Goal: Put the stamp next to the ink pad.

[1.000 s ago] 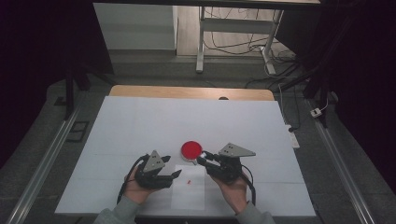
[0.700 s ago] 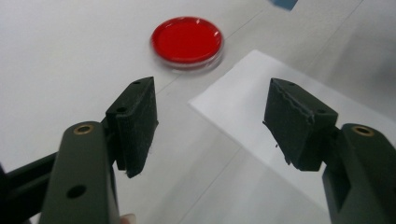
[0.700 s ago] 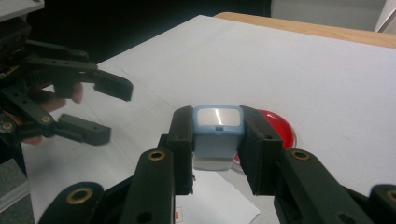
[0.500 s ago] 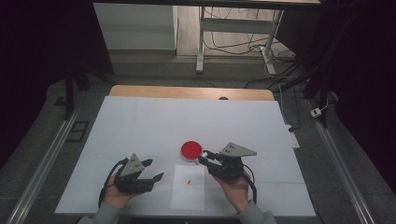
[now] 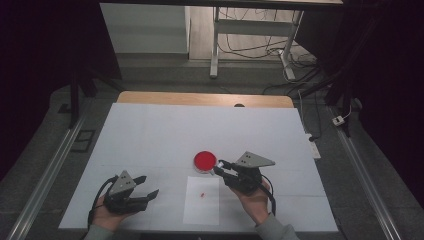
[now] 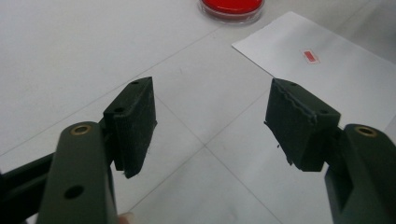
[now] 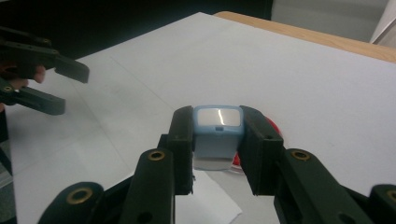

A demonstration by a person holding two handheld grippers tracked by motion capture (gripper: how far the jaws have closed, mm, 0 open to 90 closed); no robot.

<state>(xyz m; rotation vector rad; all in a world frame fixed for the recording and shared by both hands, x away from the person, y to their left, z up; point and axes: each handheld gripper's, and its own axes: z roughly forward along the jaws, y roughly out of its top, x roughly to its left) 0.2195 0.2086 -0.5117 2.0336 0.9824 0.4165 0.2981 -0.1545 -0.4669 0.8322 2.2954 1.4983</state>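
Right gripper jaws pinch a small pale-blue stamp block over the round red ink pad; left gripper jaws, empty, have just been spreading; next, I judge, press it onto the white paper sheet

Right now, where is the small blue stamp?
The small blue stamp is clamped in the right gripper, just above the red ink pad beyond the white paper sheet, right of centre in the high view.

The left gripper hangs low near the table's front edge, its jaws wide apart and nothing between them. The right gripper has its jaws closed on a small blue block.
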